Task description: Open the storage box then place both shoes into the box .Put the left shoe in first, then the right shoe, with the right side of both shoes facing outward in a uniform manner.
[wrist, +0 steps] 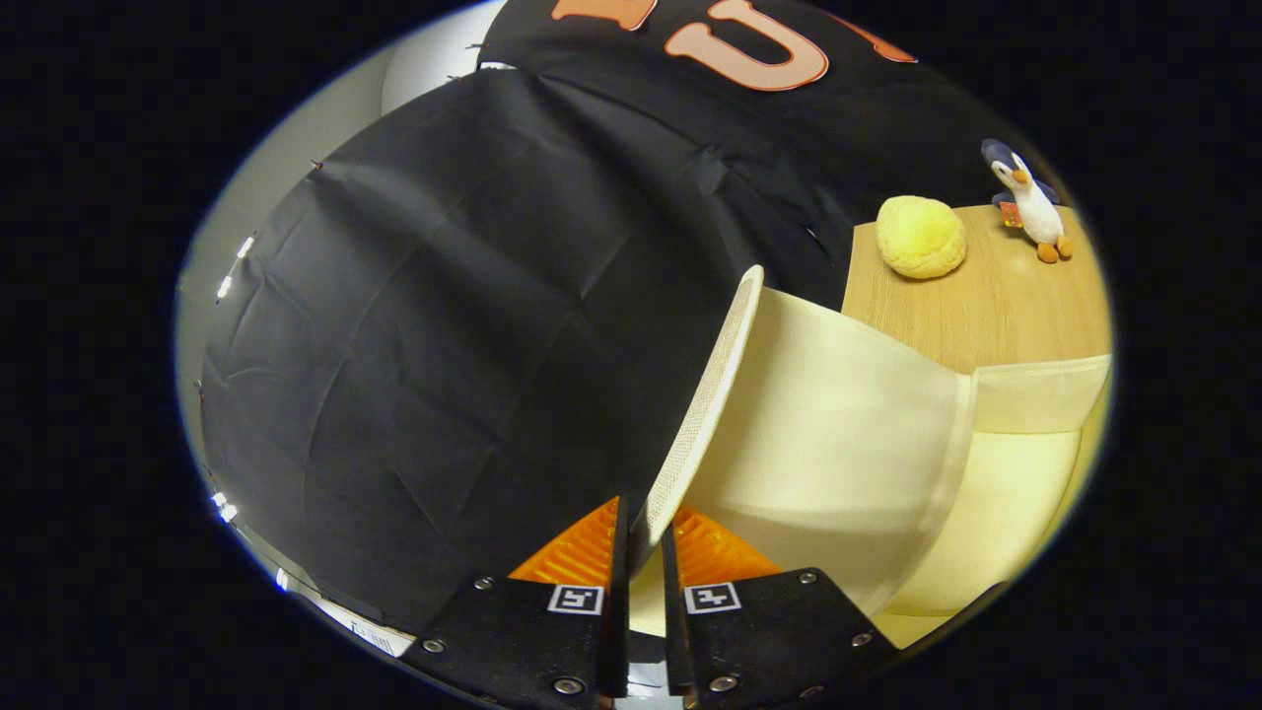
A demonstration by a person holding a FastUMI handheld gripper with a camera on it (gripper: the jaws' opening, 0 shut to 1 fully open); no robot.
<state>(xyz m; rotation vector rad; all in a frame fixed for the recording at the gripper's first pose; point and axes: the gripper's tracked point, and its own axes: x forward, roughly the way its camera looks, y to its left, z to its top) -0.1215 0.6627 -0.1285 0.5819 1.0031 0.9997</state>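
My gripper (646, 537) is shut on the edge of the storage box lid (705, 404), a cream panel with a mesh-textured rim that rises tilted from between the fingers. The lid is swung up away from the cream storage box (1025, 394), whose pale inner walls and open interior lie just to the right of the fingers. Neither shoe can be seen from here.
Beyond the box is a wooden tabletop (976, 306) carrying a yellow plush ball (922, 237) and a small penguin toy (1030, 202). The black cloth wall (444, 325) stands close on the left and ahead.
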